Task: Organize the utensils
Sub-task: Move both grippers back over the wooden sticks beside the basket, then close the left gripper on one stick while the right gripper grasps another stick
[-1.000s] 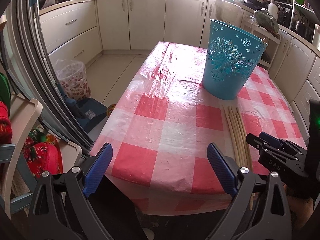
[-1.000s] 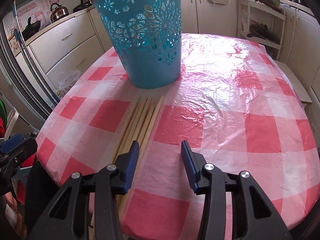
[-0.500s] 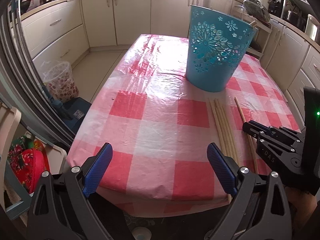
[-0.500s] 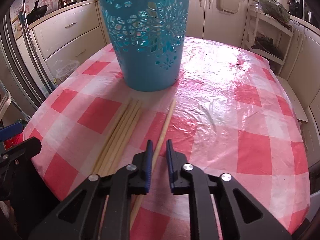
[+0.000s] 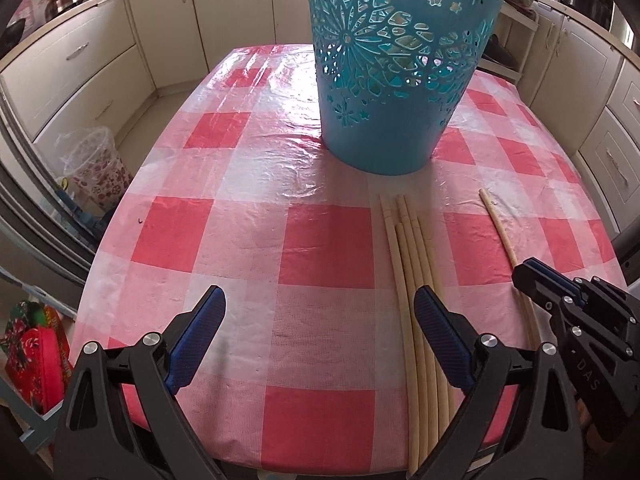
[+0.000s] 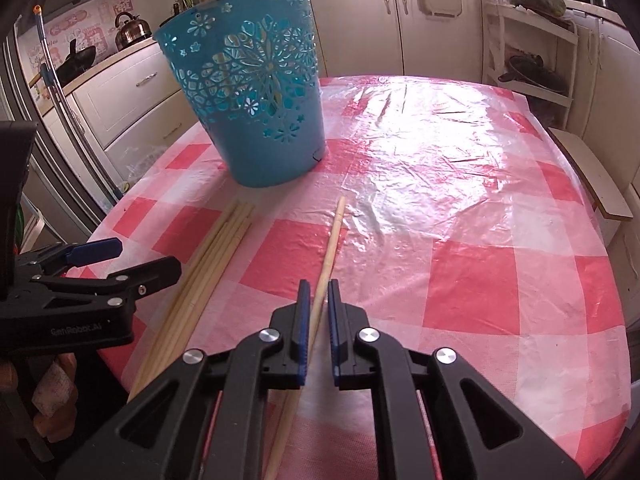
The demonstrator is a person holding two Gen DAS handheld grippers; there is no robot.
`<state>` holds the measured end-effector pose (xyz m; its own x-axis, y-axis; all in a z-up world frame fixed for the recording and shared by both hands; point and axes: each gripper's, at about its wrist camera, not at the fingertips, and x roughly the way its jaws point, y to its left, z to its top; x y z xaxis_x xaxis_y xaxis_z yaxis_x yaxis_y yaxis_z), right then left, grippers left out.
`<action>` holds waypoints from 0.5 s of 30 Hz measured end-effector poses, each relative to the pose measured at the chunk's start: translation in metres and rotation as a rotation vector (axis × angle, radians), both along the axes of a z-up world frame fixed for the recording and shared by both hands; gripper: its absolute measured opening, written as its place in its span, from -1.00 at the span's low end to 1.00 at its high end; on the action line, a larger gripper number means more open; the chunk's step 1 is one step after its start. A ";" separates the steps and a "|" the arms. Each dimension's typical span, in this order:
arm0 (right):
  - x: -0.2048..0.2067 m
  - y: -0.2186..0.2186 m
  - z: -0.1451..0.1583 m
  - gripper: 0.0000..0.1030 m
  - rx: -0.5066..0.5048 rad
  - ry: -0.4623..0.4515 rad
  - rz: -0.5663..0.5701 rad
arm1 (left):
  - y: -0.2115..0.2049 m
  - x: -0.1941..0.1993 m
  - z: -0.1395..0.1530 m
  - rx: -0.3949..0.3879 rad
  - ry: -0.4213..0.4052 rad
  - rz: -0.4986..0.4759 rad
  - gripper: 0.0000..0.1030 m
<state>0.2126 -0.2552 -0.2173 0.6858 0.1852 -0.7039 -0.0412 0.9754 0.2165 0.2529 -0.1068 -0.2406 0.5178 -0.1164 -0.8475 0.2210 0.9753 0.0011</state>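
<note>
A teal cut-out basket (image 5: pixel 396 72) (image 6: pixel 256 96) stands upright on the red-and-white checked table. Several long wooden sticks (image 5: pixel 412 280) (image 6: pixel 208 256) lie side by side in front of it. One single stick (image 6: pixel 330 244) (image 5: pixel 504 236) lies apart to their right. My right gripper (image 6: pixel 317 300) (image 5: pixel 532 276) is shut on this single stick, holding it low over the cloth. My left gripper (image 5: pixel 318 320) is open and empty, low over the table's near edge, with its right finger above the bundle; it also shows in the right wrist view (image 6: pixel 116 260).
The table (image 6: pixel 480 264) has its near edge right under both grippers. Cream kitchen cabinets (image 5: pixel 80 68) surround it. A lined bin (image 5: pixel 96 164) stands on the floor at left. A white shelf rack (image 6: pixel 532 52) is at far right.
My right gripper closed on one stick and drew it to the right, away from the bundle. My left gripper moved forward over the table toward the basket and stayed open.
</note>
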 end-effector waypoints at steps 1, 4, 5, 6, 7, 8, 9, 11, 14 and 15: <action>0.000 -0.002 0.000 -0.81 0.010 0.000 0.001 | -0.002 0.001 -0.002 0.008 0.006 0.001 0.77; 0.002 -0.003 0.000 -0.67 0.034 -0.002 0.009 | -0.003 0.002 -0.005 0.012 0.012 0.007 0.77; 0.002 -0.003 0.000 -0.61 0.039 -0.005 0.013 | -0.004 0.003 -0.005 0.013 0.013 0.009 0.77; 0.001 -0.002 0.001 -0.49 0.040 -0.008 0.016 | -0.004 0.004 -0.005 0.016 0.013 0.011 0.77; 0.000 -0.002 0.001 -0.40 0.039 -0.011 0.018 | -0.005 0.004 -0.005 0.022 0.012 0.012 0.77; 0.000 -0.001 0.002 -0.39 0.037 -0.013 0.017 | -0.005 0.005 -0.005 0.027 0.011 0.014 0.77; 0.000 -0.002 0.002 -0.39 0.039 -0.013 0.017 | -0.005 0.005 -0.005 0.036 0.013 0.017 0.77; 0.000 -0.005 0.001 -0.39 0.051 -0.012 0.009 | -0.003 0.007 -0.006 0.031 0.025 0.021 0.77; 0.004 -0.008 0.001 -0.38 0.056 -0.010 -0.011 | -0.004 0.008 -0.006 0.036 0.021 0.014 0.77; 0.005 -0.008 0.002 -0.38 0.045 -0.010 -0.014 | -0.005 0.008 -0.006 0.041 0.018 0.006 0.66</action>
<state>0.2179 -0.2630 -0.2157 0.6955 0.2071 -0.6880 -0.0301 0.9651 0.2601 0.2610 -0.1121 -0.2468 0.5033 -0.0785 -0.8605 0.2154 0.9758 0.0370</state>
